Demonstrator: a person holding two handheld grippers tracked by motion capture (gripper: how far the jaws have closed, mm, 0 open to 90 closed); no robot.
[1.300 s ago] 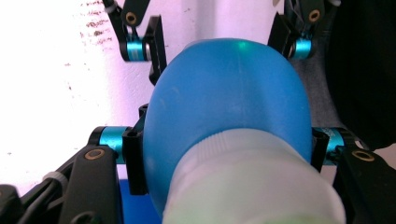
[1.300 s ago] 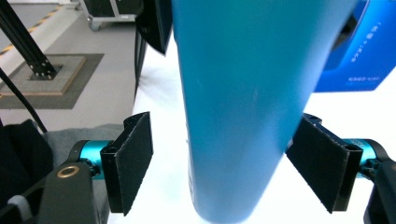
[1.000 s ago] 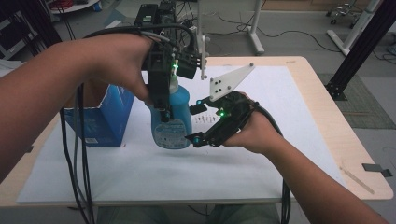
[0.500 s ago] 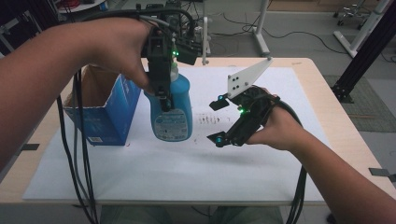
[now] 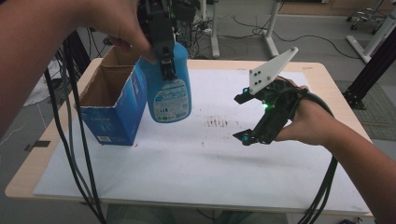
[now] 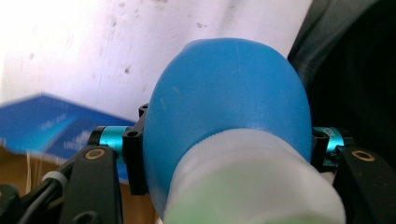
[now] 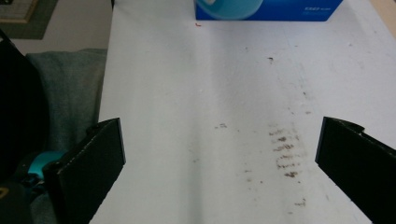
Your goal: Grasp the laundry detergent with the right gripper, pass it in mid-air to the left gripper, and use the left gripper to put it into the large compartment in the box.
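A blue plastic bottle with a pale label hangs in the air just right of an open blue carton. My left gripper is shut on the bottle's upper part, and in the left gripper view the bottle sits between the two jaws with its white cap end nearest the camera. My right gripper is off to the right above the white sheet. Its jaws have just been opening and now stand wide with nothing between them. The bottle's base and the carton lie at the top of the right gripper view.
The white sheet covers a wooden table and carries brown smudges near its middle. Black cables hang down past the table's left front. Desk legs and floor cables lie beyond the far edge.
The left gripper has lifted the bottle off the sheet and up beside the carton. The right gripper's jaws have spread wide and the hand has drawn away to the right.
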